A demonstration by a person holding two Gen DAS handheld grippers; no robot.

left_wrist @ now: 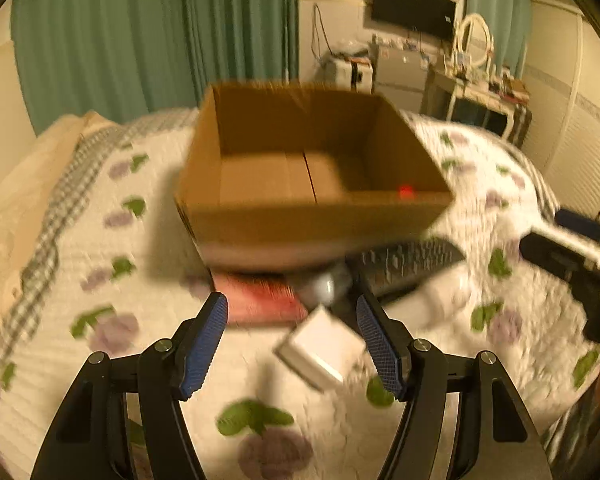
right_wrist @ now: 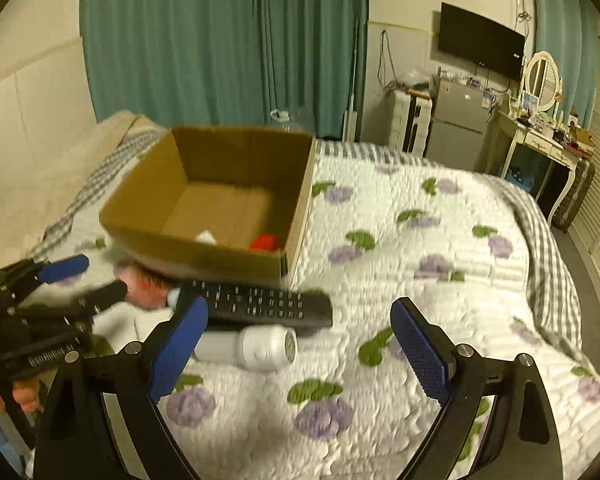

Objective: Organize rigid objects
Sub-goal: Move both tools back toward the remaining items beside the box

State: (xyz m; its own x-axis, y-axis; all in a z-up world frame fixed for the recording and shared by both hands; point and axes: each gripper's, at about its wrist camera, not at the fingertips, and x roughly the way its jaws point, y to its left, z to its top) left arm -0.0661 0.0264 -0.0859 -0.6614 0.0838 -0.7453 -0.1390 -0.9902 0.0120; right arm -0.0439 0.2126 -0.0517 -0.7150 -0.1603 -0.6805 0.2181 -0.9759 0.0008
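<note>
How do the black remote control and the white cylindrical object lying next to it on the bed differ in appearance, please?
The remote control is black, flat and covered in buttons; the white cylinder is round-bodied and plain. The remote control is longer, the white cylinder thicker. Both lie on the quilt in front of the cardboard box.

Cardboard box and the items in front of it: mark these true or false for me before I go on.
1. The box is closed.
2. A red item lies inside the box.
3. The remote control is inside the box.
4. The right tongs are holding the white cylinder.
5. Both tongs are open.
1. False: the cardboard box is open at the top.
2. True: red item.
3. False: the remote control lies on the quilt in front of it.
4. False: the right tongs hold nothing; the white cylinder lies on the quilt.
5. True: left tongs too.
</note>
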